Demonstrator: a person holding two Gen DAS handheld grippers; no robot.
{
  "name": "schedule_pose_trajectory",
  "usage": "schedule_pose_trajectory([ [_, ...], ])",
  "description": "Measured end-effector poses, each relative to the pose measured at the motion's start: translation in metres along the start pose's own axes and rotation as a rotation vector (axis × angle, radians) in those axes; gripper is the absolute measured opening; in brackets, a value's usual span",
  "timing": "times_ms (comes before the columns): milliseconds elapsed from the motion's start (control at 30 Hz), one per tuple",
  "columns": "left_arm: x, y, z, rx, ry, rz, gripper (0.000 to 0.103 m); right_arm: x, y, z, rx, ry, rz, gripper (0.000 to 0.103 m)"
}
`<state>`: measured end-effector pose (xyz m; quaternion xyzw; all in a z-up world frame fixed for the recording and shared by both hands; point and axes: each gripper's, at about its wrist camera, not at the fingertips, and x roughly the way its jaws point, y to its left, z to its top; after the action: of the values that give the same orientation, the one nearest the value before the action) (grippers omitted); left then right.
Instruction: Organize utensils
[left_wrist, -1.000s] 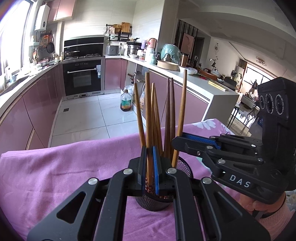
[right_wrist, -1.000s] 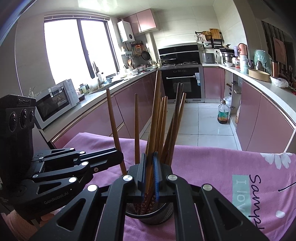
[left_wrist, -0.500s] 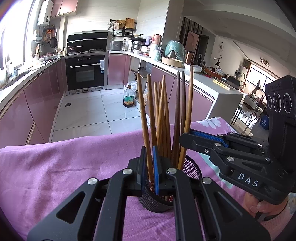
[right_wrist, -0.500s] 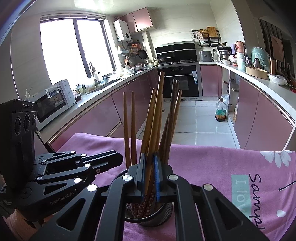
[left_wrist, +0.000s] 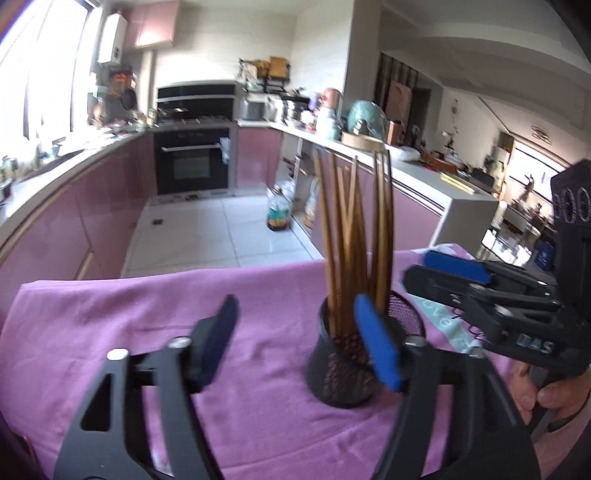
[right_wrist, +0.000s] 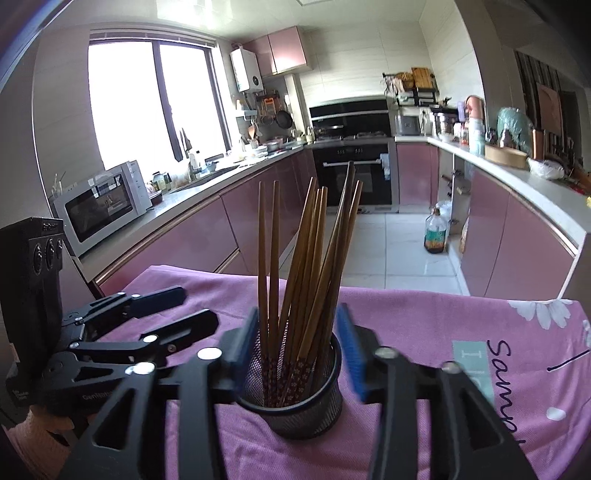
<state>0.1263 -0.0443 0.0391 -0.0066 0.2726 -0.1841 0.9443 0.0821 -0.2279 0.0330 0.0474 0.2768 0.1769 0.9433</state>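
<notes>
Standing in a black mesh cup (right_wrist: 295, 402) on your purple tablecloth (right_wrist: 424, 332), the wooden chopsticks (right_wrist: 306, 266) lean together as a loose bundle, their patterned ends down inside the cup and their plain ends fanned upward. Your right gripper (right_wrist: 300, 352) has its jaws opening — the two blue pads stand either side of the bundle just above the cup's rim, and neither pad presses on a stick. Your left gripper (left_wrist: 299, 341) is opening as well, with its fingers spread wide; in its own view one pad sits in front of the cup (left_wrist: 354, 365) while the other hangs over bare cloth (left_wrist: 147, 314) to the left, so nothing is pinched between them. From the left wrist view the chopsticks (left_wrist: 354, 240) are blurred, but they stand clear of the pads. Your right gripper (left_wrist: 443, 273) shows there just beside the cup, with your hand (left_wrist: 546, 398) under it. Behind the table runs a kitchen with pink cabinets (right_wrist: 517, 236), an oven (right_wrist: 354, 177) and a microwave (right_wrist: 103, 203).
</notes>
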Motion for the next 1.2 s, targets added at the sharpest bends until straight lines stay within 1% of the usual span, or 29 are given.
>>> schedule_pose_trajectory([
  [33,-0.005,0.002,-0.004,-0.005,-0.015,0.009,0.088,-0.007,0.003,-0.005,-0.014,-0.024,-0.019,0.066],
  [67,-0.011,0.005,-0.008,-0.01,-0.04,0.032,0.091,-0.009,0.004,-0.009,-0.02,-0.035,-0.03,0.076],
  [100,-0.017,0.007,-0.012,-0.011,-0.06,0.048,0.098,-0.013,0.006,-0.014,-0.028,-0.048,-0.047,0.085],
  [167,-0.027,0.012,-0.021,-0.015,-0.092,0.069,0.098,-0.019,0.011,-0.024,-0.042,-0.068,-0.071,0.087],
  [267,-0.042,0.021,-0.034,-0.018,-0.129,0.103,0.098,-0.026,0.018,-0.037,-0.065,-0.092,-0.102,0.097],
  [333,-0.052,0.026,-0.042,-0.026,-0.159,0.134,0.098,-0.033,0.023,-0.044,-0.083,-0.121,-0.138,0.096],
  [400,-0.064,0.03,-0.051,-0.037,-0.179,0.148,0.098,-0.041,0.027,-0.051,-0.088,-0.152,-0.165,0.096],
  [567,-0.087,0.032,-0.07,-0.038,-0.234,0.215,0.098,-0.056,0.035,-0.064,-0.091,-0.213,-0.193,0.096],
  [633,-0.096,0.031,-0.074,-0.042,-0.253,0.224,0.098,-0.061,0.04,-0.07,-0.094,-0.232,-0.198,0.096],
  [800,-0.114,0.025,-0.086,-0.029,-0.295,0.244,0.098,-0.065,0.046,-0.083,-0.077,-0.246,-0.183,0.096],
  [1033,-0.133,0.022,-0.096,-0.036,-0.33,0.266,0.098,-0.073,0.05,-0.088,-0.073,-0.272,-0.204,0.096],
  [1200,-0.139,0.02,-0.099,-0.026,-0.343,0.278,0.098,-0.078,0.048,-0.091,-0.061,-0.283,-0.208,0.096],
])
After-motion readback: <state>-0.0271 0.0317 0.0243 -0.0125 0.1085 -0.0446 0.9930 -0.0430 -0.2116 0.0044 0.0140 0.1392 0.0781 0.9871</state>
